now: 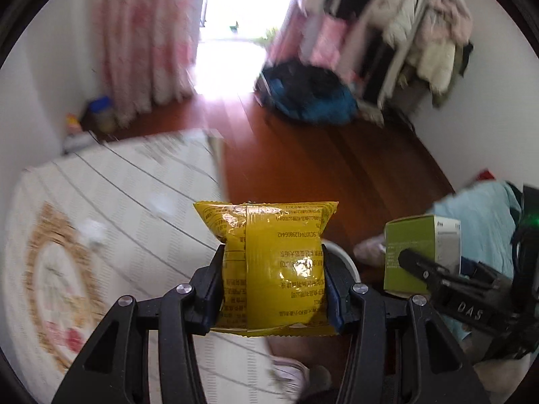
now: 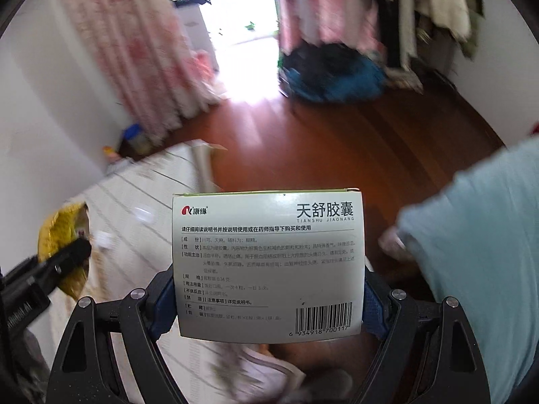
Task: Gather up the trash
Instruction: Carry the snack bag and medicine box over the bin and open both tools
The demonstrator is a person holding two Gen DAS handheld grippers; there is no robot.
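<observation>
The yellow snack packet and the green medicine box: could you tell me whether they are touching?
Apart. The left wrist view shows the yellow snack packet in the left hand-held gripper and the green medicine box to its right, with floor visible between them.

Bare wooden floor (image 1: 303,155) ahead (bag pile (image 1: 306,92) beyond).

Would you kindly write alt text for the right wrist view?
The right gripper clamps a white medicine box printed with Chinese text and a barcode, held above a red wooden floor. At left, the left gripper holds a yellow snack packet.
</observation>
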